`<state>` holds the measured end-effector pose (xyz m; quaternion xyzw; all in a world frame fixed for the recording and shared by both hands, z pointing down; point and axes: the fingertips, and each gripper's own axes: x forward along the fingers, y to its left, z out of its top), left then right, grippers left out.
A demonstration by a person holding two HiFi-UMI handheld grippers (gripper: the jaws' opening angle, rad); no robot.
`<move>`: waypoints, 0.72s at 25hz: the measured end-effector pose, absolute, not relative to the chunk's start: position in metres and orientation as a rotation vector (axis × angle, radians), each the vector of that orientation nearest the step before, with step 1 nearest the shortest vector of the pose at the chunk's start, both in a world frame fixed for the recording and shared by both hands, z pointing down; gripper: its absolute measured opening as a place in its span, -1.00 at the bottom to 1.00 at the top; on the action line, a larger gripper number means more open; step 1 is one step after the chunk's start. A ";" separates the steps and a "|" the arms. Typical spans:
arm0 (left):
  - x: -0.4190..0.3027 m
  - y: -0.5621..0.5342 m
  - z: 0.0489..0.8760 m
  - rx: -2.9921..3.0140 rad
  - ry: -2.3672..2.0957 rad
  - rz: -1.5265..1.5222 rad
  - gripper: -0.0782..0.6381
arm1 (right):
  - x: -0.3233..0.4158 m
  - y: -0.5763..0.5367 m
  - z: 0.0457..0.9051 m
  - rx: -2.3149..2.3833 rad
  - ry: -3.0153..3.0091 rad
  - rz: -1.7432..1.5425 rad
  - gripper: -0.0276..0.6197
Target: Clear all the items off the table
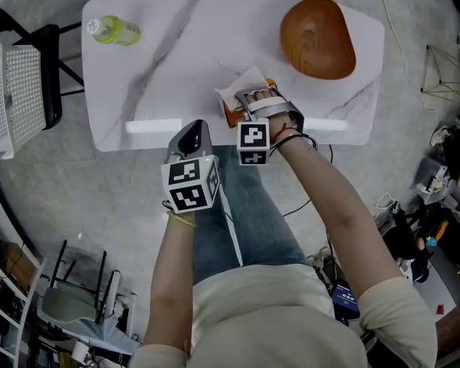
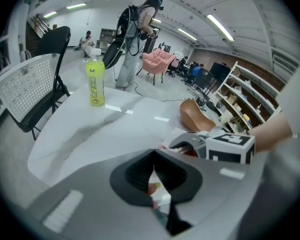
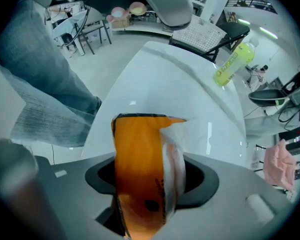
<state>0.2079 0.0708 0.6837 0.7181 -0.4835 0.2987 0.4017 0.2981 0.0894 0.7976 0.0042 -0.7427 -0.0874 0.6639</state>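
An orange tissue pack (image 1: 231, 116) with a white tissue (image 1: 242, 87) sticking out lies at the near edge of the white marble table (image 1: 184, 67). My right gripper (image 1: 257, 103) points straight down over it. In the right gripper view the orange pack (image 3: 137, 154) fills the gap between the jaws, and the pads rest against both of its sides. My left gripper (image 1: 192, 133) hangs shut and empty just in front of the table's near edge. A green drink bottle (image 1: 115, 31) lies at the far left corner. A wooden bowl (image 1: 317, 37) sits at the far right.
A black chair with a white perforated panel (image 1: 19, 90) stands left of the table. Cables and gear cover the floor to the right (image 1: 437, 182). In the left gripper view the bottle (image 2: 95, 83) and bowl (image 2: 195, 116) show, with people standing in the room beyond.
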 end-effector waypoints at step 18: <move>0.224 0.067 0.606 1.861 -1.231 0.723 -0.76 | 0.321 0.087 0.715 0.195 -1.683 -0.071 -0.01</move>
